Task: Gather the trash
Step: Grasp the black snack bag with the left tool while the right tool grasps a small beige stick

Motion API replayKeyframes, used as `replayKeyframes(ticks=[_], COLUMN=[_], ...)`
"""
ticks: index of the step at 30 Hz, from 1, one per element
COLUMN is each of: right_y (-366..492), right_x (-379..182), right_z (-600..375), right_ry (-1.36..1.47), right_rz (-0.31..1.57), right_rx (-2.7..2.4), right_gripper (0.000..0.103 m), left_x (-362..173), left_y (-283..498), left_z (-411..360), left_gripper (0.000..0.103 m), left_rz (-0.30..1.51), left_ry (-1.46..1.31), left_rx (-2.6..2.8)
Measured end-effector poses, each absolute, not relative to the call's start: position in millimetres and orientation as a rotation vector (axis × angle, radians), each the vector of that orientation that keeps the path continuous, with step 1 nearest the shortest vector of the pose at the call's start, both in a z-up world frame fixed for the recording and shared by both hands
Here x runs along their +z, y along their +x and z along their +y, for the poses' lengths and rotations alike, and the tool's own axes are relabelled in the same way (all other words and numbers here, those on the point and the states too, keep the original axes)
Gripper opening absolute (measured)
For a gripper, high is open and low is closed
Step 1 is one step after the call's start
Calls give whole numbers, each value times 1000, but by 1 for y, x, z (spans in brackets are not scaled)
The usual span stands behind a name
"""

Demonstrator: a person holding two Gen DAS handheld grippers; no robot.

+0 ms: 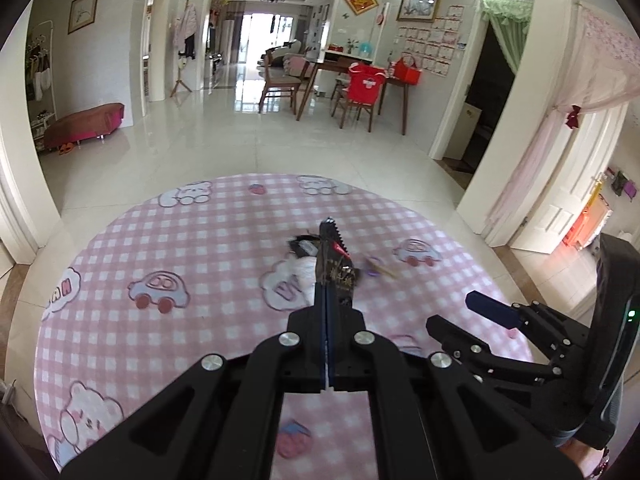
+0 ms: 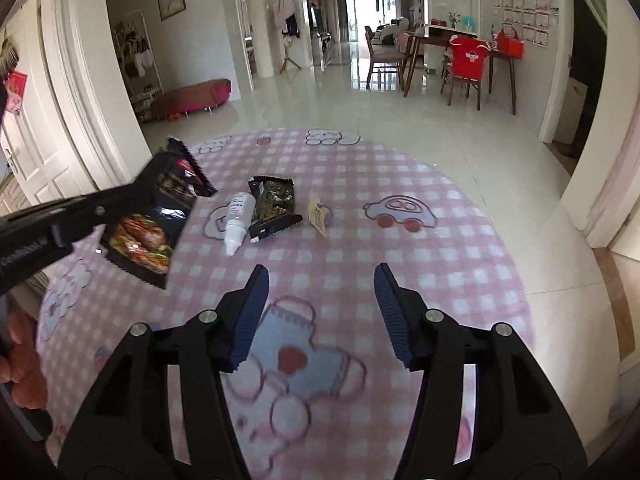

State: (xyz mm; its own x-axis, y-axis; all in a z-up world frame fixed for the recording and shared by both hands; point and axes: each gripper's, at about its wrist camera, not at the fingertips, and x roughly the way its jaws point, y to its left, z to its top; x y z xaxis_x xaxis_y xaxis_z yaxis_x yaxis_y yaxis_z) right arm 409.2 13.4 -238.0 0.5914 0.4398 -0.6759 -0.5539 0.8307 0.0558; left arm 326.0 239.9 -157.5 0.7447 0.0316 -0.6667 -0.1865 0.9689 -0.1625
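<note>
- Right gripper (image 2: 320, 312) sits nearest the cam in the right wrist view: blue ribbed pads (image 2: 248, 316) spread wide, nothing between them, hanging over the pink checked tablecloth (image 2: 460, 280) at approx 6 o'clock of the round table.
- Left gripper (image 1: 329, 280) is pinched tight on a black snack wrapper (image 2: 156, 216); in the left wrist view the pack stands edge-on between the fingers, serrated end sticking up. Right wrist view shows it lifted off the cloth at approx 9 o'clock, printed food pic on the lower half.
- Trash left on the table, all around centre, at 12 o'clock from the right gripper:
  - small white dropper bottle (image 2: 237, 218) lying on its side, nozzle toward the cam.
  - dark crinkled wrapper (image 2: 275, 206) just beside the bottle on its 3 o'clock side; touching or not, can't tell.
  - small yellowish tag/paper scrap (image 2: 318, 216) w/ a purple bit under it, at 3 o'clock of the dark wrapper, apart from it.
- Handling, my guess:
  - wrappers: v. light, thin film, floppy, slick. Pinch a sealed crimped end or a raised fold; flat middle will prob slide away under the pads.
  - bottle: light, stiff plastic, round so it can roll. Close across the body mid-length, not on the tapered nozzle.
  - paper scrap: almost no weight, lies flat, hardest one. Need a lifted edge or the purple bit.
- No bin or bag visible in either view, so drop-off spot unknown.
</note>
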Motion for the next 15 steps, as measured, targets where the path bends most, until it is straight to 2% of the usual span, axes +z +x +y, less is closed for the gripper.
replayKeyframes(ticks=[3,7,10,11,13,15], right_y=[424,447,457,461,470,471], right_x=[-250,-264,-261,-262,-270,-268], right_z=[33,56,64,67,72,69], right_ry=[-207,-239,-244,-268,-304,-283], right_rz=[740,777,768,766,820,818], right_rx=[577,581,582,564,551,569], right_gripper=[51,35,30,16,5,2], left_x=[-165,-171,-173,-174,-175,-175], left_y=[337,347,353,354,356,357], left_z=[255,268,273,274,274,271], left_gripper=[1,1,1,1,1,1], left_rz=[732,738,740,741,742,745], left_ry=[-233,-231,-231,-232,-237,-238], left_rx=[134,141,137,135,128,119])
